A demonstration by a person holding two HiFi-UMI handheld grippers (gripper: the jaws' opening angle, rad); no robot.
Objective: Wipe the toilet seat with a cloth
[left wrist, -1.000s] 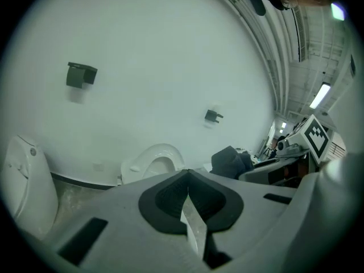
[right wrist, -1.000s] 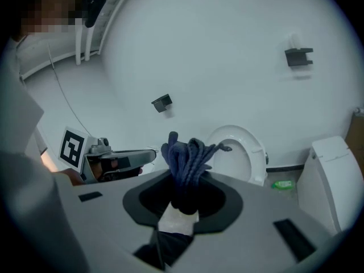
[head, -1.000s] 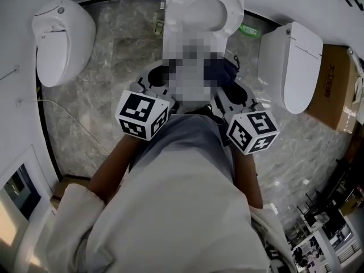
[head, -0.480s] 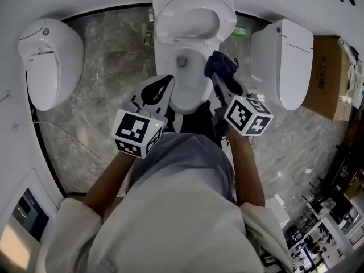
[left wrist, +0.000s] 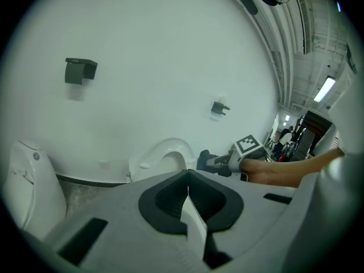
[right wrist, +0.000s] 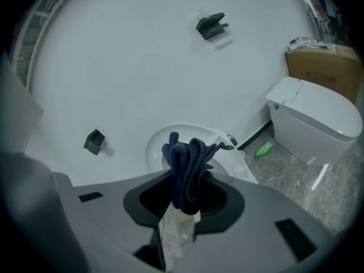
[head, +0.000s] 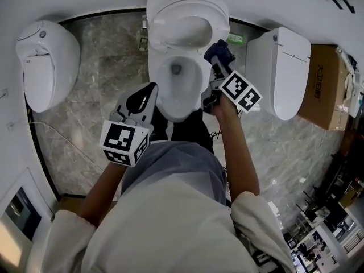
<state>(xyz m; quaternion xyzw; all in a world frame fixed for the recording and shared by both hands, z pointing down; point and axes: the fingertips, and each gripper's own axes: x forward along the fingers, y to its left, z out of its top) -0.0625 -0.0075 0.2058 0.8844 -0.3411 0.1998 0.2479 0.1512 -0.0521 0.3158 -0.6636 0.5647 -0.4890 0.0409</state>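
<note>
Right gripper (right wrist: 185,195) is pinching a bunched-up dark blue cloth (right wrist: 187,158), which pokes out past its fingertips, toilet seat (head: 159,90) just beyond. Left gripper (left wrist: 187,175) is closed tight, nothing in it.

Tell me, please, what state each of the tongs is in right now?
Left tongs: closed, nothing between them.
Right tongs: closed on the dark blue cloth.

Three toilets (head: 42,61) (head: 187,24) (head: 287,67), two grippers (head: 151,89) (head: 219,65), one dark cloth (head: 218,50), one cardboard box (head: 327,87)
</note>
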